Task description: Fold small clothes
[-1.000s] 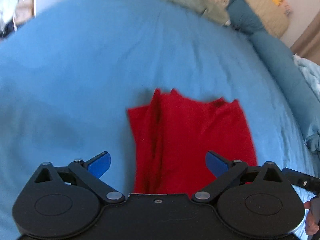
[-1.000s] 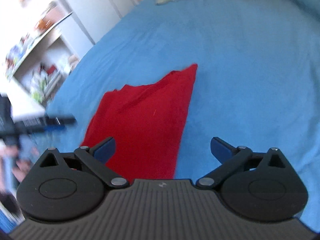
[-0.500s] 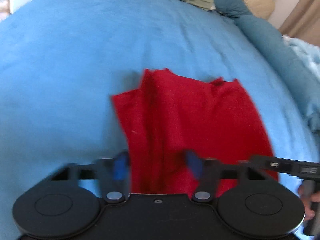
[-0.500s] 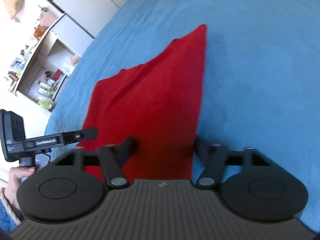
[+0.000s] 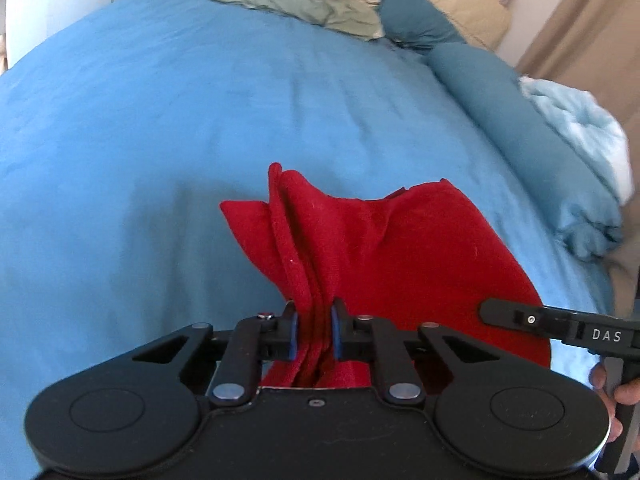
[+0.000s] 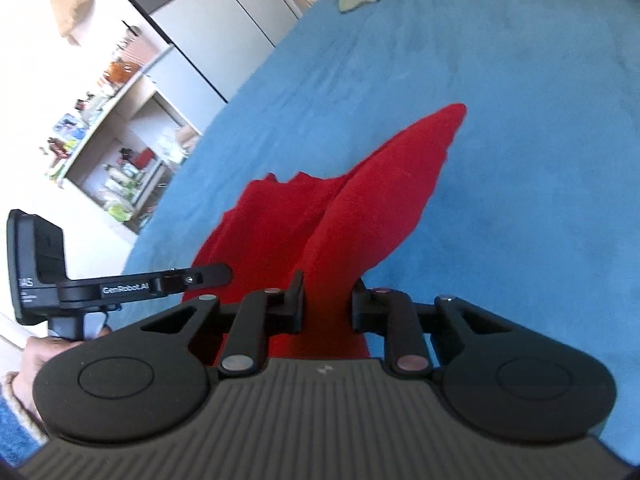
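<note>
A small red garment point(image 5: 400, 248) lies on the blue bedspread point(image 5: 160, 120). My left gripper point(image 5: 313, 334) is shut on the garment's near left edge, and the cloth bunches into ridges between its fingers. My right gripper point(image 6: 326, 300) is shut on the near right edge of the same red garment point(image 6: 372, 200), which rises off the bed toward it. The far corners still rest on the bedspread point(image 6: 520, 120). The right gripper's body shows at the right of the left wrist view point(image 5: 560, 326); the left gripper's body shows at the left of the right wrist view point(image 6: 120, 288).
Pillows and a beige quilt point(image 5: 360, 0) lie at the head of the bed. A teal bolster point(image 5: 500, 92) and a pale blue blanket point(image 5: 580, 128) run along the right side. White shelves with small items point(image 6: 112, 140) stand beyond the bed's left edge.
Both grippers went from open to shut on the near edge of the red garment. The cloth has lifted and gathered into folds between the fingers.
</note>
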A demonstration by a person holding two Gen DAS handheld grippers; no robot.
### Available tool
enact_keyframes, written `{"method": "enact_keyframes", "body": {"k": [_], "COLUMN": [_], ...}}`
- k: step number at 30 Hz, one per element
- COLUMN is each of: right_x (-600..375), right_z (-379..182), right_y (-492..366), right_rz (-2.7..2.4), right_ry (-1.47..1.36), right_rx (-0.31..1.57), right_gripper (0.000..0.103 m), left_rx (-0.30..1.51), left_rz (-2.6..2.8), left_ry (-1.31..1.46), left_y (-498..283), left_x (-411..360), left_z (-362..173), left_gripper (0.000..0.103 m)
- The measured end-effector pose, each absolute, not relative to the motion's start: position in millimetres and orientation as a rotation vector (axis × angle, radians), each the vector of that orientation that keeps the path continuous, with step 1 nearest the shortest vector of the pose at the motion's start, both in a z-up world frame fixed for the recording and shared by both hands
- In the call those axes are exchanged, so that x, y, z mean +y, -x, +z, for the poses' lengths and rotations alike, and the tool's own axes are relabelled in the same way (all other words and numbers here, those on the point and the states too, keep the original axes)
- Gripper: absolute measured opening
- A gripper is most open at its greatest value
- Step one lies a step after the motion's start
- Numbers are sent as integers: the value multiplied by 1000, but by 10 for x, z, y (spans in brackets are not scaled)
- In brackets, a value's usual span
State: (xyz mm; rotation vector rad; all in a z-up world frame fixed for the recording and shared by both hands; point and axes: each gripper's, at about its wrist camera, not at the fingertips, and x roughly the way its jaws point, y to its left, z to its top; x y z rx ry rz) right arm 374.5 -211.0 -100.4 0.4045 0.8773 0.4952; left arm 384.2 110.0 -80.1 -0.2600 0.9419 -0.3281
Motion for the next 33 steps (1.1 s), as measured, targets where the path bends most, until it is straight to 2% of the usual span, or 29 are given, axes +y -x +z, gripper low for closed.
{"method": "enact_keyframes", "body": {"k": [5, 10, 15, 17, 18, 19, 20, 21, 22, 28, 33], "right_x": [-2658, -2921, -3003, -2951, -2939, -2930, -2933, -2941, -2957, -3122, -3090], "right_z": [-990, -1505, -1720, -1690, -1660, -1613, -1555, -1491, -1451, -1646, -1860], "right_y": [-3089, -2690, -2602, -2588, -2570, -2541, -2495, -2454, -2407, -2406, -2406], "right_rz": [483, 374, 340, 331, 324, 314, 301, 285, 260, 146, 122], "right_ry": [-412, -374, -440, -422, -400, -370, -338, -308, -272, -213, -189], "right_rx": [894, 964, 931, 931, 933, 929, 911, 882, 850, 863, 852], "right_gripper": [36, 37, 45, 49, 58, 66, 84, 97, 99, 99, 100], "left_rx": [930, 979, 933, 930, 919, 907, 892, 873, 847, 883, 912], "left_rz": [-355, -298, -245, -230, -219, -203, -187, -174, -161, -144, -150], "left_ry": [251, 190, 98, 82, 72, 57, 39, 18, -4, -97, -67], "left_y": [-3222, -2899, -2812, -2822, -2823, -2789, -2745, -2709, -2666, -2656, -2685], "left_x": [580, 183, 67, 11, 5, 1, 12, 25, 41, 57, 86], "left_z": [-843, -1314, -1358, -1350, -1329, -1302, -1274, -1243, -1239, -1453, -1658], "left_gripper": [16, 17, 21, 31, 36, 56, 82, 91, 96, 95, 96]}}
